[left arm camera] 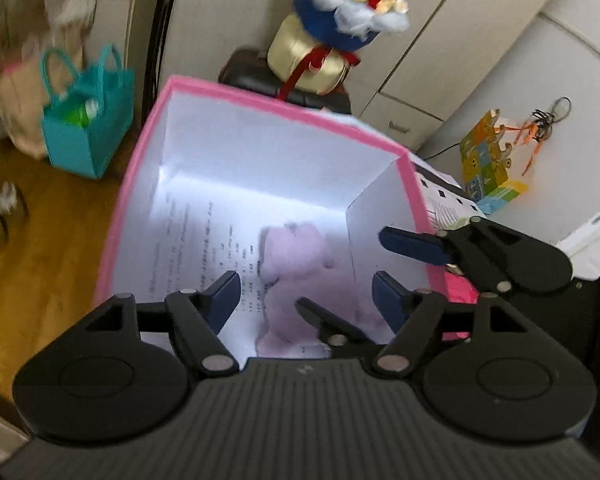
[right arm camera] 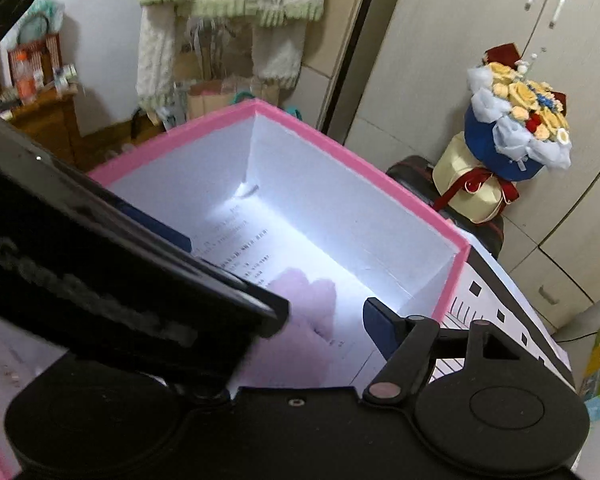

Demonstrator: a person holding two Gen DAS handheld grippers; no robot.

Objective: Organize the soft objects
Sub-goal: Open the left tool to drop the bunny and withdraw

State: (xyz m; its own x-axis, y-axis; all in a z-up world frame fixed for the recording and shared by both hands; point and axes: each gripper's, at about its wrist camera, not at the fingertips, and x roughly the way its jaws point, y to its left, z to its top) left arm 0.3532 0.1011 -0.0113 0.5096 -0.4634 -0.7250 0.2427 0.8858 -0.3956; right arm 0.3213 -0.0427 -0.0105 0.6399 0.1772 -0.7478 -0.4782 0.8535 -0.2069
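Pale pink and fuzzy, a plush toy is lying on the floor of a pink-rimmed white box, on a printed sheet of paper that is lining the bottom. In the left wrist view the toy is sitting in the lower middle of the frame, near the box's right-hand inner wall.

Just above it the left hand-held gripper is hovering with its blue-padded fingers standing wide apart, nothing pressed between them; the toy is showing through the gap, below the pads. The right hand-held gripper is reaching in over the box's right wall at the middle right of the frame, its fingers likewise spread and holding nothing.

In the right wrist view the left tool's black body is crossing the left half of the picture and hiding one finger.

Beyond the box, at the top of the left wrist view, a flower bouquet in a blue wrap is standing on a dark case. A teal gift bag is sitting on the wooden floor at the upper left, and a colourful printed carton is resting at the right.
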